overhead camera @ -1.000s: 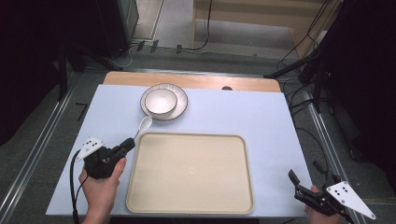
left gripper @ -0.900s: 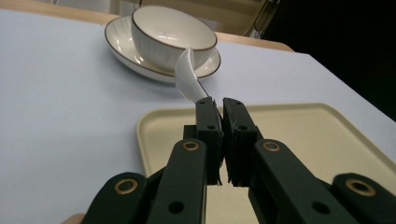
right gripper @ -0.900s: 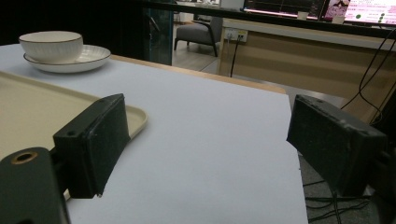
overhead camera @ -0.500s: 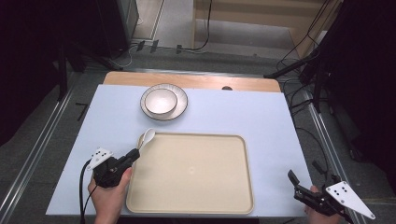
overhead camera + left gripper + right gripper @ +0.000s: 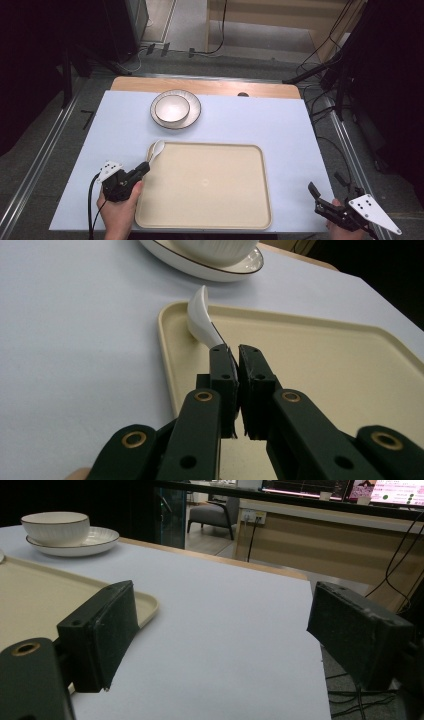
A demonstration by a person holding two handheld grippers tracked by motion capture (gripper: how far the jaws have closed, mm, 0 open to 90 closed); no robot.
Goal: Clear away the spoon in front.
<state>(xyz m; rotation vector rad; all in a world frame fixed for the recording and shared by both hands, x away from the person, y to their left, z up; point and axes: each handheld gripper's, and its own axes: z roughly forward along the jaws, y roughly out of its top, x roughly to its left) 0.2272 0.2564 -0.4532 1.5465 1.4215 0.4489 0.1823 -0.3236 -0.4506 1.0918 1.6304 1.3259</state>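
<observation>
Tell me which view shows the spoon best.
The left gripper view: the spoon is close, its handle clamped in the left hand-held gripper, bowl at the tray corner. The high view shows it small; the right gripper view catches a sliver at most.

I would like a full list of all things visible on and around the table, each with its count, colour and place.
tray: one, beige, near middle of the table, nothing in its centre.
spoon: one, white, bowl end over the tray's far left corner, handle clamped in the left hand-held gripper.
bowl: one, white with a dark rim, on the plate.
plate: one, white with a dark rim, far side of the table, beyond the tray.
table cover: one, pale blue-white, over a wooden table.
left hand-held gripper: one, black, at the tray's left edge, shut on the spoon handle.
right hand-held gripper: one, black, near right corner of the table, jaws wide apart, holding nothing.
</observation>
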